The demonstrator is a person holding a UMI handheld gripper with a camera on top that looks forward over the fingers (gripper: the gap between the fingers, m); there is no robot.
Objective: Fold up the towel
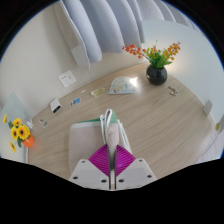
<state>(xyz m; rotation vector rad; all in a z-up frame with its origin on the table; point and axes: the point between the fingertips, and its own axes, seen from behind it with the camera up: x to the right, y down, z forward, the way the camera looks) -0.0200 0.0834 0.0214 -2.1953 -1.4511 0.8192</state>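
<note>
A pale grey-white towel (92,135) with a greenish edge lies on the wooden table (160,120) just ahead of my fingers. A fold of it rises up and runs down between the two magenta pads (99,160). My gripper (110,150) is shut on this fold, and the pads press on it from both sides. The rest of the towel spreads to the left of the fingers, partly hidden behind them.
A dark vase of orange and yellow flowers (155,62) stands at the far side. Yellow flowers (20,130) stand at the left. A white card (68,77), a flat packet (122,86) and small items (74,100) lie beyond the towel. Curtains (100,25) hang behind.
</note>
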